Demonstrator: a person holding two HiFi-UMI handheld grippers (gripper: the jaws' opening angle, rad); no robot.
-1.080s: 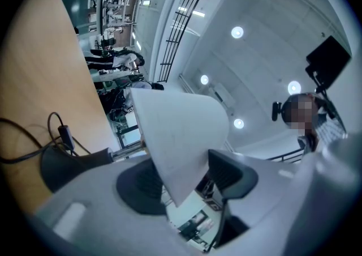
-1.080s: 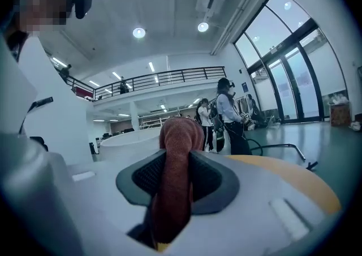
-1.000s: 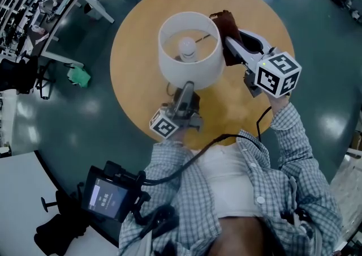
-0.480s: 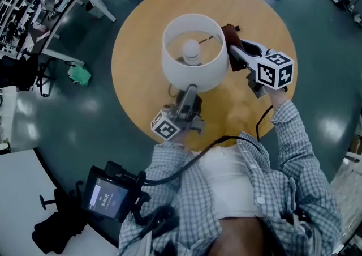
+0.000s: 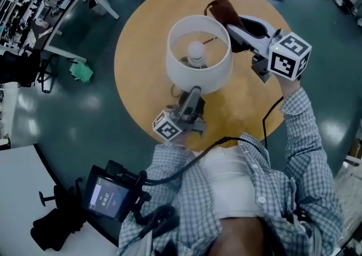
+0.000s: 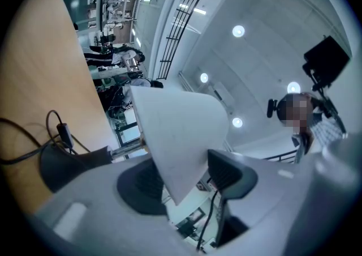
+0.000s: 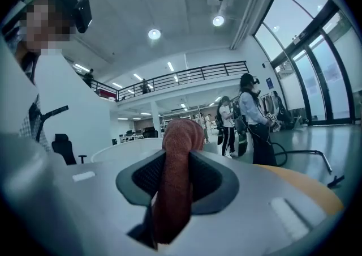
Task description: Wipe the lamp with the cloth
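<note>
My right gripper [image 5: 231, 22] clamps the rust-brown cloth [image 5: 222, 8], just right of the white drum lampshade [image 5: 199, 76]. My left gripper [image 5: 192, 93] pinches its near rim.

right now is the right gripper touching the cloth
Touching. The right gripper view shows the right gripper shut on the reddish-brown cloth, both pads pressed against its sides.

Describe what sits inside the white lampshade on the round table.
A white bulb and a thin support wire show inside the lampshade. The bulb covers its socket from above.
</note>
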